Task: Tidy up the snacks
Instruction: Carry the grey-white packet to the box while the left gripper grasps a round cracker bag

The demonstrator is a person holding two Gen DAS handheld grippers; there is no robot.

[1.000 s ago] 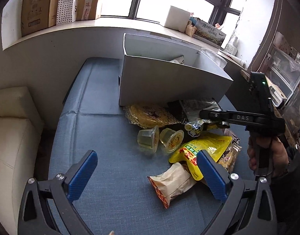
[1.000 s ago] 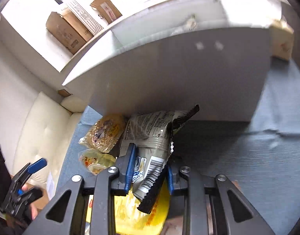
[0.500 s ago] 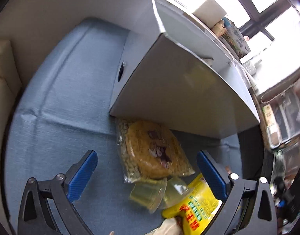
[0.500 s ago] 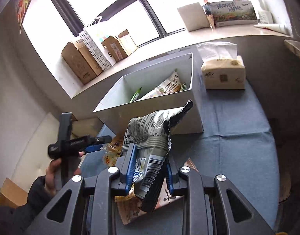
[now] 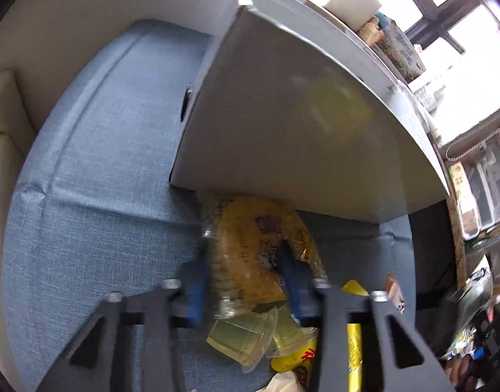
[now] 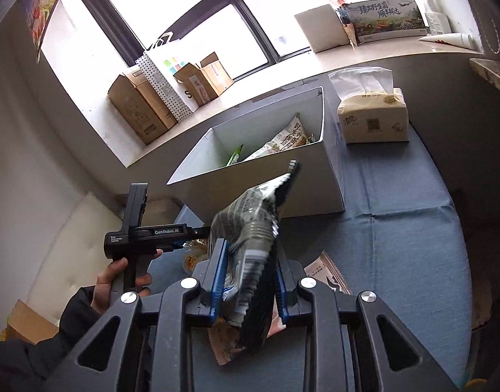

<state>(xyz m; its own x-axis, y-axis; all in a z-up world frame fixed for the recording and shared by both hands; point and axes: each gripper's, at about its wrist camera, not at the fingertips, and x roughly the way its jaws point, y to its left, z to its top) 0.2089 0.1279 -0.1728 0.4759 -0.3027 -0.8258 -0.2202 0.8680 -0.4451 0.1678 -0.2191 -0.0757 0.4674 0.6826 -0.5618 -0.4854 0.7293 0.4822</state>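
Blue cloth covered the tabletop (image 6: pixel 397 228) under bright windows, where the left hand-held gripper (image 5: pixel 243 274), jaws just closing, pinched a round cracker pack (image 5: pixel 253 254) beside the white box (image 6: pixel 315 183), while the right hand-held gripper (image 6: pixel 248 281) clamped a grey snack bag (image 6: pixel 250 225).

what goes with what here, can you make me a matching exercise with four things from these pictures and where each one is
Things:
1. grey snack bag
2. round yellow cake pack
3. tissue pack
4. cardboard boxes

Places:
a. on the window sill
b. clamped in the right gripper
c. on the blue cloth beside the white box
d. between the left gripper fingers, in front of the white box

Pairs: 1-b, 2-d, 3-c, 4-a
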